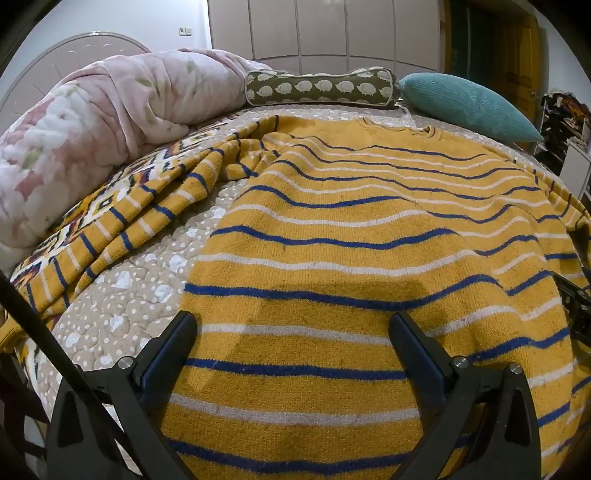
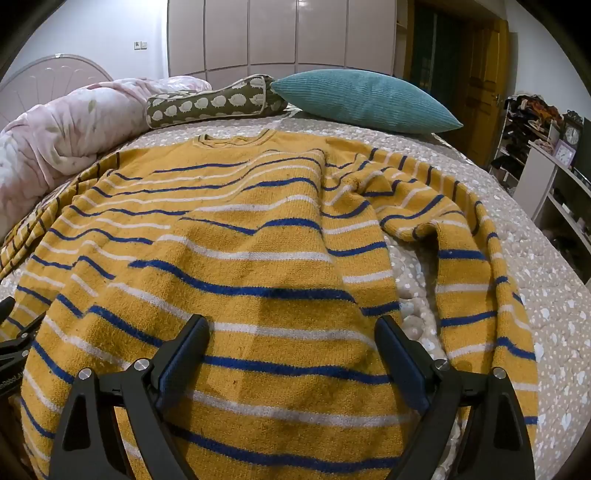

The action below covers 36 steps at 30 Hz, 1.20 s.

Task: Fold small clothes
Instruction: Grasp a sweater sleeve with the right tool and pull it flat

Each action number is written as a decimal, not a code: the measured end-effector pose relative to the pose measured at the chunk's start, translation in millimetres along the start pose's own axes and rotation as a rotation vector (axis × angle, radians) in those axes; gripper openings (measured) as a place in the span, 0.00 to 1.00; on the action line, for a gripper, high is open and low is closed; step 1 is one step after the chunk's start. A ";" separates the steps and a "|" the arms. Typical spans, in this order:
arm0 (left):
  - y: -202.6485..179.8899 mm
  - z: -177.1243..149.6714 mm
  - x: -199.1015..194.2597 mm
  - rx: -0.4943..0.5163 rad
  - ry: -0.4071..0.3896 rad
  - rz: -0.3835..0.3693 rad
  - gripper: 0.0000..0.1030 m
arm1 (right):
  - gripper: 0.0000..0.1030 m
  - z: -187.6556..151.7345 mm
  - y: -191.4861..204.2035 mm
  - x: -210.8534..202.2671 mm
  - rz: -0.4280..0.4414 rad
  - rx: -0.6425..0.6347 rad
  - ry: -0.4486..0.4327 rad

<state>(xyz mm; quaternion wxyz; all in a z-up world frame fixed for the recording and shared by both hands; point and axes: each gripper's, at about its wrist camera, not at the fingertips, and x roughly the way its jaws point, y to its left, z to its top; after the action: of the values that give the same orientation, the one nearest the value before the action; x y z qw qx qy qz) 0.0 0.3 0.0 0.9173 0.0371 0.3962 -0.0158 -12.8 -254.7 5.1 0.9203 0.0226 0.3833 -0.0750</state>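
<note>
Sweater (image 1: 351, 229), mustard with blue and white stripes, lies spread on the bed (image 2: 546, 295), collar toward the far side, hem nearest the cameras. One sleeve (image 1: 147, 206) runs out over a patterned cloth (image 1: 110, 192) toward the rolled pink blanket (image 1: 110, 122) by the headboard (image 2: 51, 77); the other sleeve (image 2: 461, 229) is bunched and folded back on the dotted quilt. Past the collar sit a hedgehog-print bolster (image 1: 321, 88) and a teal cushion (image 2: 365, 99), touching each other. A wardrobe (image 2: 258, 33) and a wooden door (image 2: 484, 96) stand behind. Shelves (image 2: 554, 177) beside the bed carry two clocks (image 2: 570, 136).

The left gripper (image 1: 291, 332) hovers over the hem with jaws spread wide, holding nothing. The right gripper (image 2: 291, 332) does likewise, also wide apart. Nothing lies between either gripper and the knit. White lettering on the other gripper's edge in the right view is too small to read.
</note>
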 end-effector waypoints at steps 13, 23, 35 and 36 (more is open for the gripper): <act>-5.4 -4.3 -9.1 0.015 0.065 0.046 1.00 | 0.91 0.0 -0.6 0.2 0.007 0.004 0.002; -9.0 -6.6 -21.1 0.009 0.133 0.036 1.00 | 0.93 1.3 -7.1 2.0 0.037 0.018 0.030; 0.9 -10.4 -80.1 0.006 0.094 -0.145 0.99 | 0.82 2.8 -98.5 -104.5 0.180 0.204 -0.071; -2.9 -10.2 -87.8 0.029 0.082 -0.135 0.99 | 0.82 -3.4 -111.3 -116.8 0.142 0.195 -0.077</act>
<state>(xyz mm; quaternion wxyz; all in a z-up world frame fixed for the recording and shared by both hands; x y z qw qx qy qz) -67.8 -1.8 56.7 0.8965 0.0242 0.4347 -0.0819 -113.6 -350.1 87.3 0.9308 0.1362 0.3358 -0.0475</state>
